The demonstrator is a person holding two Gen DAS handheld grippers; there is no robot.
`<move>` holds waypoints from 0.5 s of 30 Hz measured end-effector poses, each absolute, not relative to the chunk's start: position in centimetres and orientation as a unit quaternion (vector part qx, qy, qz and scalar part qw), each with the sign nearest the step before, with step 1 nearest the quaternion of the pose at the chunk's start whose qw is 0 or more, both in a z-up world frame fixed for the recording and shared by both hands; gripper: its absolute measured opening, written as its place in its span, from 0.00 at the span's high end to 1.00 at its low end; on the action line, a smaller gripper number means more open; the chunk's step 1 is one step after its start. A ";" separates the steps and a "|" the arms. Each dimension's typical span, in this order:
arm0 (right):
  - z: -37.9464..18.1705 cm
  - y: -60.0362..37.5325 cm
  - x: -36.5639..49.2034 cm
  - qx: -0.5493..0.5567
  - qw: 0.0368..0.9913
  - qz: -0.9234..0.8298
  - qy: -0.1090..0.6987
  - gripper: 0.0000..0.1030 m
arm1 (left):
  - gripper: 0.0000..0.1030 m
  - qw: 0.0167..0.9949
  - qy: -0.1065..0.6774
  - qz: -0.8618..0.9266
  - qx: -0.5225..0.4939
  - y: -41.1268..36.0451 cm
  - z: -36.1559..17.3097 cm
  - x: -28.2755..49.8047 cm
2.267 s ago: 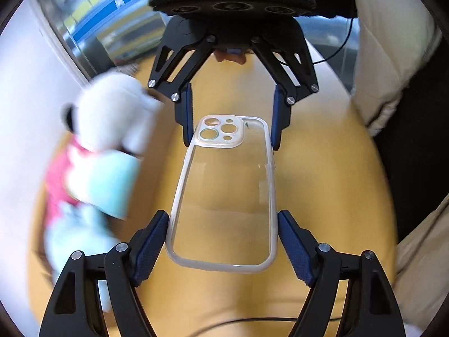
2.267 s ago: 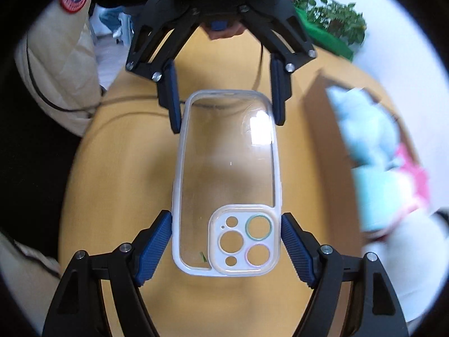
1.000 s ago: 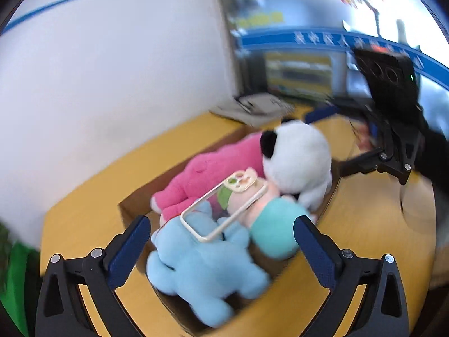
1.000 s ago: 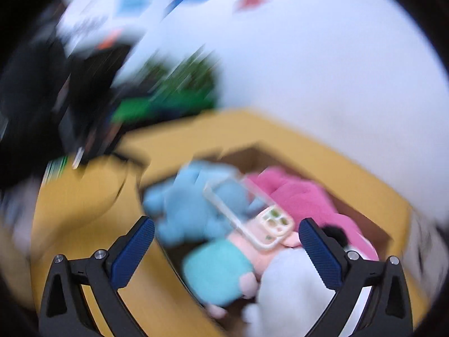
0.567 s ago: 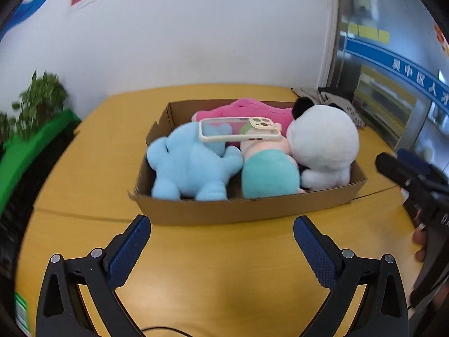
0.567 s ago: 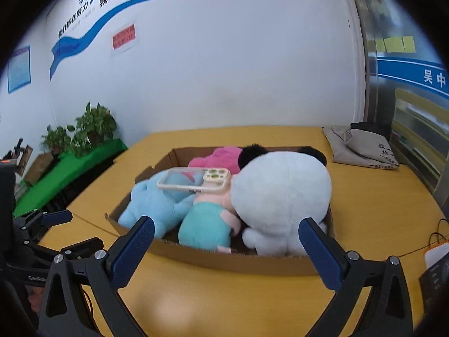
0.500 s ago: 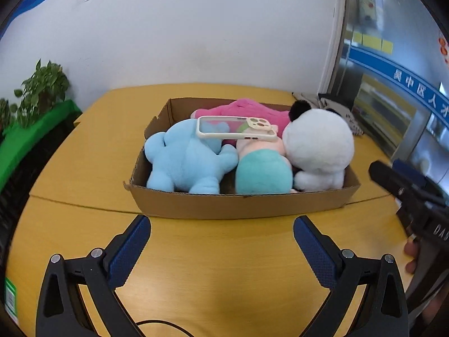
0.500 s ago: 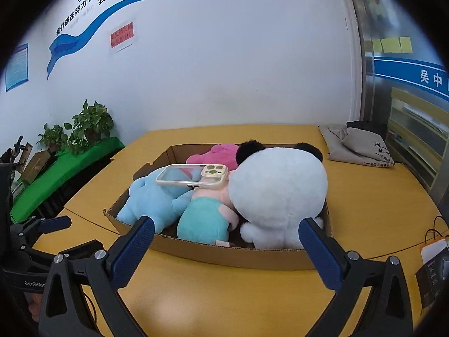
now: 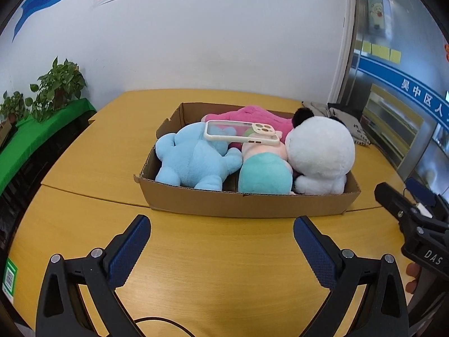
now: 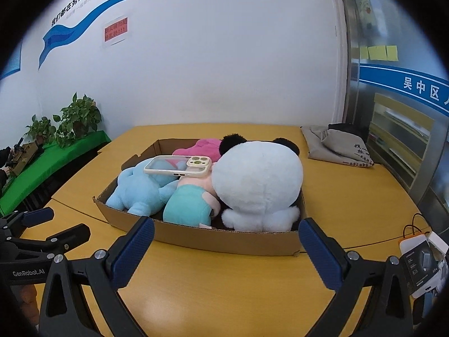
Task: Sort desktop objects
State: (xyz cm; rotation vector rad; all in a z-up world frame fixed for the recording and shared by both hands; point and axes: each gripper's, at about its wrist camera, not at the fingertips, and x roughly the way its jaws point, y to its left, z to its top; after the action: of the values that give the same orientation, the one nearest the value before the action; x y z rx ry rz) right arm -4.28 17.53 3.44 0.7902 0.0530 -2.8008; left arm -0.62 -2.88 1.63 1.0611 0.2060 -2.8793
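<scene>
A clear phone case (image 9: 242,132) with a cream rim lies flat on top of plush toys in a shallow cardboard box (image 9: 247,203). The toys are a blue one (image 9: 193,160), a pink one (image 9: 247,116), a teal and peach one (image 9: 263,171) and a white panda (image 9: 320,157). My left gripper (image 9: 221,248) is open and empty, over the yellow table in front of the box. My right gripper (image 10: 226,248) is open and empty, just in front of the box (image 10: 224,237); the case (image 10: 178,165) and panda (image 10: 256,185) lie beyond it.
A grey cloth bag (image 10: 339,147) lies at the table's back right. A small boxed device with an orange cable (image 10: 421,255) sits at the right edge. Potted plants (image 9: 56,84) on a green shelf stand left of the table. A white wall is behind.
Both grippers held the phone case over the table, then let it go onto the plush toys in the box. Both have since drawn back to the near side of the box.
</scene>
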 end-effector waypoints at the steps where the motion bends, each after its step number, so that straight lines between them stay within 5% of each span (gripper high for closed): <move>1: 3.4 17.6 -4.3 0.271 0.115 -0.956 0.017 0.00 | 0.00 0.031 0.075 -0.936 0.344 -3.0 1.6 -0.5; 15: 3.0 17.9 -4.1 0.283 0.110 -0.953 0.022 0.00 | 0.00 0.020 0.072 -0.931 0.357 -2.7 0.2 -0.8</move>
State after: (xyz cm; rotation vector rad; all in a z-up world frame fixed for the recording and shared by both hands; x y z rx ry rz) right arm -4.13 17.86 3.02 0.8313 0.0653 -2.7992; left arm -0.84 -2.72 0.25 1.1073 0.2224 -2.8897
